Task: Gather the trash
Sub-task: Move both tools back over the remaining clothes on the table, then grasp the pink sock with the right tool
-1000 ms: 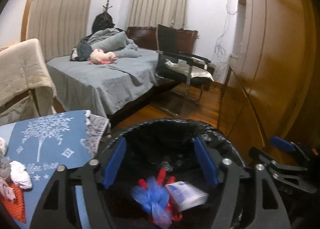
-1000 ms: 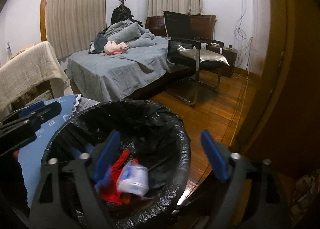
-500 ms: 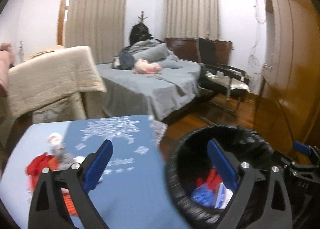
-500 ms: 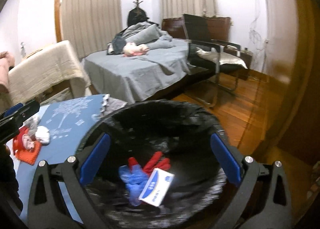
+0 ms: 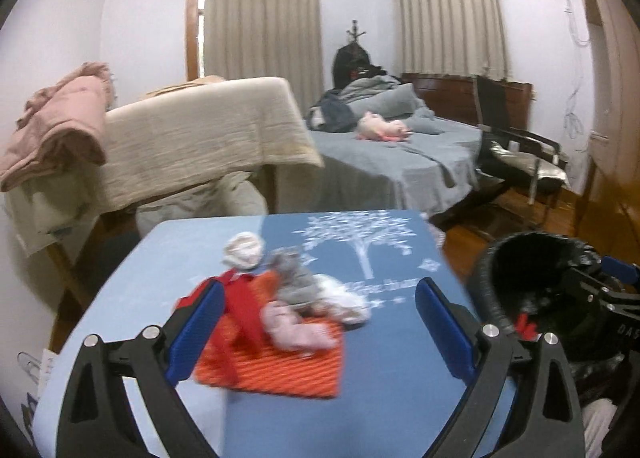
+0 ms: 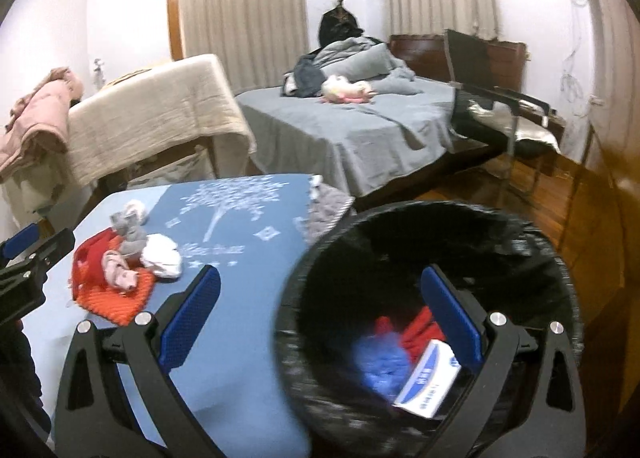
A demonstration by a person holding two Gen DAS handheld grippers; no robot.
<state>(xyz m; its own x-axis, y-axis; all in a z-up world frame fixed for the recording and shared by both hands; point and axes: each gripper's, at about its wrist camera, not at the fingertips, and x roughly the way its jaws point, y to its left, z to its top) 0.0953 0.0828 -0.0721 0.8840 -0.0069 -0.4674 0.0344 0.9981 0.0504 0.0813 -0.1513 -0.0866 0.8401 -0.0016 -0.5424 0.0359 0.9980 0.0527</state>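
Both our grippers have swung leftward from the bin. Our left gripper, jaws having just spread wide and empty, now frames the trash pile on the blue table. Our right gripper, jaws likewise just opened and empty, now straddles the bin's left rim; trash lies inside.

left gripper | right gripper | black frames | blue ribbed pads | silver screws
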